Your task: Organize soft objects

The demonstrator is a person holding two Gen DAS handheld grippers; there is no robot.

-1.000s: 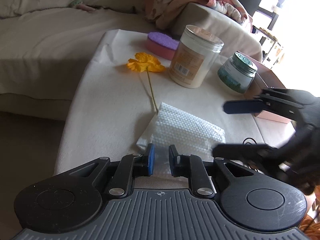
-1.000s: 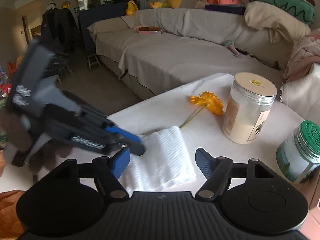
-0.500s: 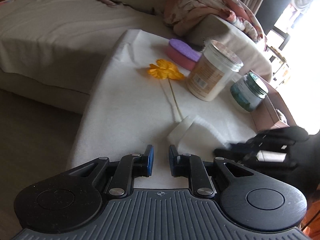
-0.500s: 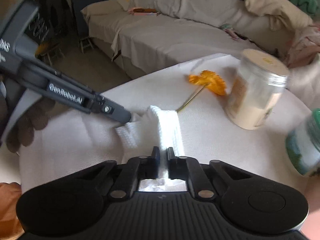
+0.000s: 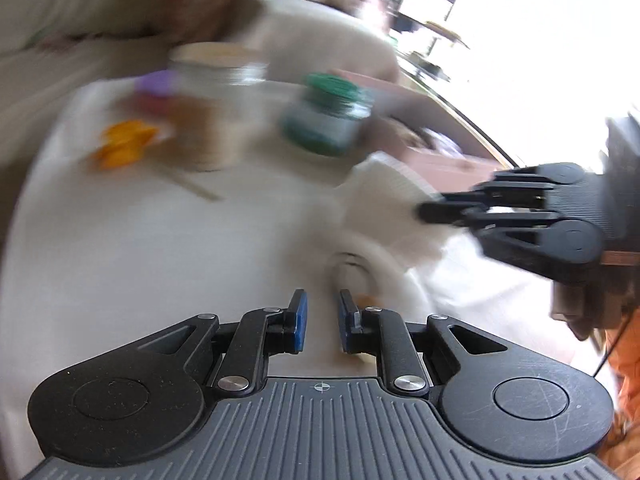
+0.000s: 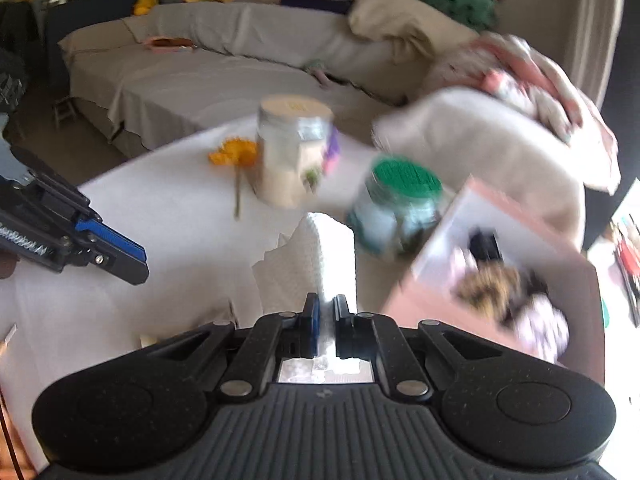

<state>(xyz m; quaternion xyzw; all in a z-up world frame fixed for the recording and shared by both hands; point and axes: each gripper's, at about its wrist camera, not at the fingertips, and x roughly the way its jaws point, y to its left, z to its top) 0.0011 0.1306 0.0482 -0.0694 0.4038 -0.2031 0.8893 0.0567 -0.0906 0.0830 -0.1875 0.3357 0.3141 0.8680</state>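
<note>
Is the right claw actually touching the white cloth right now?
Touching. The right wrist view shows the right claw shut on the white cloth, the fabric pinched between both pads and rising ahead of them.

two grippers: the left gripper (image 5: 319, 322) and the right gripper (image 6: 325, 326). one white folded cloth (image 6: 320, 252). two jars: one tall clear jar with a pale lid (image 6: 291, 152) and one short jar with a green lid (image 6: 396, 208). one orange flower (image 6: 234, 154). one purple-and-pink sponge (image 5: 154, 86). one pink box (image 6: 496, 280). one worktop under a white cover (image 6: 172, 208). one sofa (image 6: 208, 76).
</note>
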